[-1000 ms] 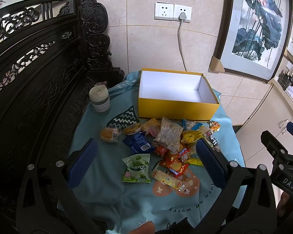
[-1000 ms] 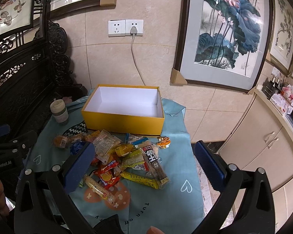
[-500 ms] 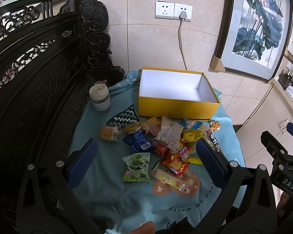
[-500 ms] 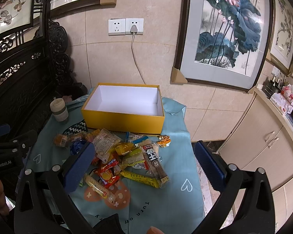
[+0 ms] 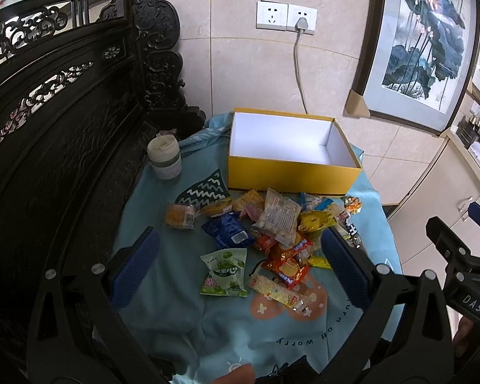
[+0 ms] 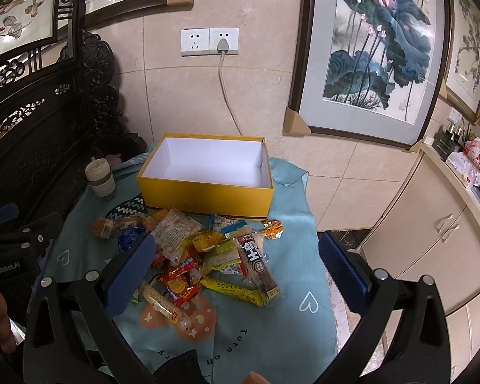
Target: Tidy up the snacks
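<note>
An empty yellow box [image 5: 291, 177] [image 6: 204, 196] with a white inside stands at the back of a table under a teal cloth [image 5: 163, 288] [image 6: 272, 320]. In front of it lies a heap of wrapped snacks: a green packet [image 5: 225, 272], a blue packet [image 5: 228, 228], a clear bag of white pieces [image 5: 276, 219], a long dark bar [image 6: 259, 265] and a yellow stick [image 6: 232, 289]. My left gripper [image 5: 238, 265] hovers open above the heap, holding nothing. My right gripper [image 6: 235, 265] is open too, above the snacks.
A lidded cup [image 5: 164, 161] [image 6: 100, 180] stands left of the box. A dark carved wooden screen [image 5: 64, 112] closes the left side. A tiled wall with sockets [image 5: 286, 16] is behind, cabinets [image 6: 432, 240] to the right. The other gripper shows at each view's edge.
Both views have shifted a little; the box and snacks sit slightly lower and nearer. No snack has moved, and both grippers stay open.
</note>
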Tool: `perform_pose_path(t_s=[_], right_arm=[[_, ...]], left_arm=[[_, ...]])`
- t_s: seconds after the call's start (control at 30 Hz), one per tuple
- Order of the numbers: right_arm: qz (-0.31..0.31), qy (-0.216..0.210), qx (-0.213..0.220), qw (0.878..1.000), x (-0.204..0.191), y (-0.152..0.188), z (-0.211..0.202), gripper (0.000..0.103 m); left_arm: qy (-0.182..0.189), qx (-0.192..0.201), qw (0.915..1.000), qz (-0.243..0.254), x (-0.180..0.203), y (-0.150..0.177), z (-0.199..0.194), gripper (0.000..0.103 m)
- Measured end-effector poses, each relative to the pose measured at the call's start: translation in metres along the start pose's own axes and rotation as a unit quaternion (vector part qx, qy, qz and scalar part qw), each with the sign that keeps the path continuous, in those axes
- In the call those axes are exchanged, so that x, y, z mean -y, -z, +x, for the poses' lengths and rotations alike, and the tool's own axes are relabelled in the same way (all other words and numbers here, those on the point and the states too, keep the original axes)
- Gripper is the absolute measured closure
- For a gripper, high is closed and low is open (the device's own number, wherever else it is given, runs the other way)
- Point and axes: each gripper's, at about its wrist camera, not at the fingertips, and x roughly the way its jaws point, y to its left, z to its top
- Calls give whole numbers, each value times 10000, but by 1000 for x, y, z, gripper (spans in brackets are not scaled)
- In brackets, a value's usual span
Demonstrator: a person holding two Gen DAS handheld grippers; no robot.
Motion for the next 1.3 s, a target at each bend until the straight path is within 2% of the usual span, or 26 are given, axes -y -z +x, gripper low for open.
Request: perform_pose_path(t_s=[0.2,0.37,0.5,0.63,0.7,0.8,0.9,1.0,1.1,1.13,1.2,1.23,1.3], right_arm=[[21,1,-108,9999,5,-2,6,1],[267,31,-460,9986,23,5,27,1],[176,-90,-699,9974,33,20,56,1],[-119,-281,-1098,9935,34,53,98,1],[-150,-425,-1352,9898,35,71,117,1],[-102,-605,-1777,9822,41,103,149,1],[-120,-655,-1952,9785,48,123,170,1],[-131,-643,-1975,9781,53,129,183,1],[-178,-714,-2012,9768,52,128,197,1],[-257,-730,-2025,9762,49,127,202,2],[-483,-735,-2101,9737,42,128,214,13],[-612,-786,-2208,9702,36,130,223,23],[-748,-750,-2295,9675,30,132,234,26]], left_arm=[[-75,-110,9999,-60,-3,1,7,2],[-93,-547,9972,-501,-24,9,39,2],[-218,-797,9953,-513,-35,26,77,2],[-229,-1375,9885,-593,-50,59,128,2],[-384,-1657,9835,-614,-53,79,152,2],[-579,-1838,9801,-468,-53,100,175,2],[-695,-1898,9793,-129,-44,118,197,2],[-720,-1877,9794,190,-33,129,211,2],[-677,-1955,9782,194,-26,134,223,2],[-663,-1949,9784,165,-25,135,225,2],[-775,-1910,9782,260,-20,136,231,2],[-781,-1887,9784,309,-18,136,234,2],[-807,-1842,9788,379,-14,136,241,2]])
